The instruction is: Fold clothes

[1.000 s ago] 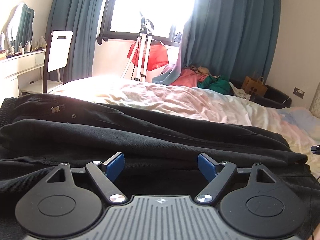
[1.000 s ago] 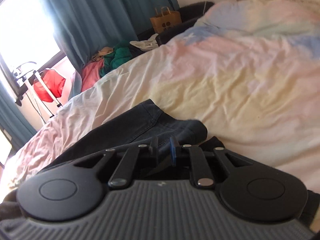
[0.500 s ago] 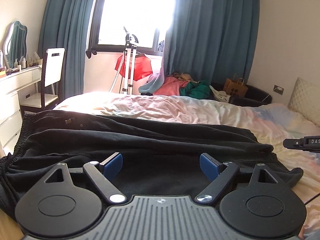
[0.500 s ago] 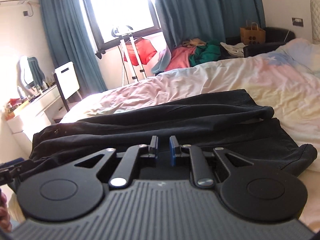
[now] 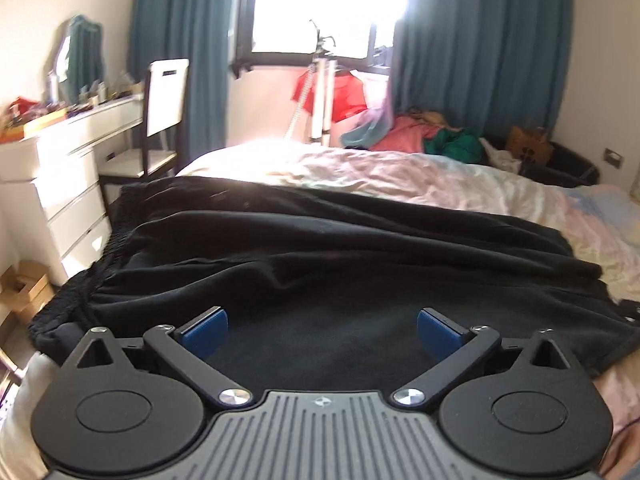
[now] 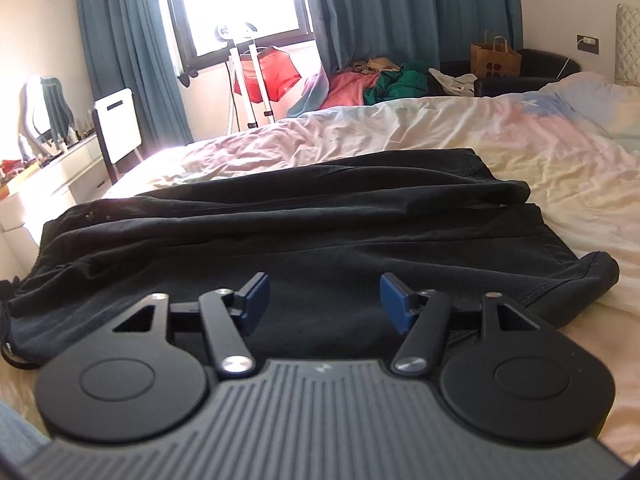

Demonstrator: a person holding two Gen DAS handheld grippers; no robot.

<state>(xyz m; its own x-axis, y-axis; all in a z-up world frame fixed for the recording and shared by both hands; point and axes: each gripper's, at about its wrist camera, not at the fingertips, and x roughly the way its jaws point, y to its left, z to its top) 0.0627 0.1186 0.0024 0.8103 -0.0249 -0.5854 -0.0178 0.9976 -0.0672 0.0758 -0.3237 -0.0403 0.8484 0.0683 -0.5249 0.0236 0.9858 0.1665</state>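
A pair of black trousers (image 5: 320,256) lies lengthwise across the near side of the bed, waistband at the left, leg hems at the right; it also shows in the right wrist view (image 6: 304,224). My left gripper (image 5: 322,330) is open and empty, just above the near edge of the trousers. My right gripper (image 6: 324,298) is open and empty, also above the near edge of the trousers, nearer the hem end.
The bed (image 5: 400,176) has a rumpled pastel sheet. A white dresser (image 5: 60,168) and chair (image 5: 164,112) stand at the left. A pile of clothes (image 6: 376,84), a garment steamer (image 6: 248,76) and a paper bag (image 6: 494,60) are beyond the bed.
My right gripper has opened and let go of the trouser leg hem, then drawn back. My left gripper stayed open and pulled back and up, showing more of the trousers.
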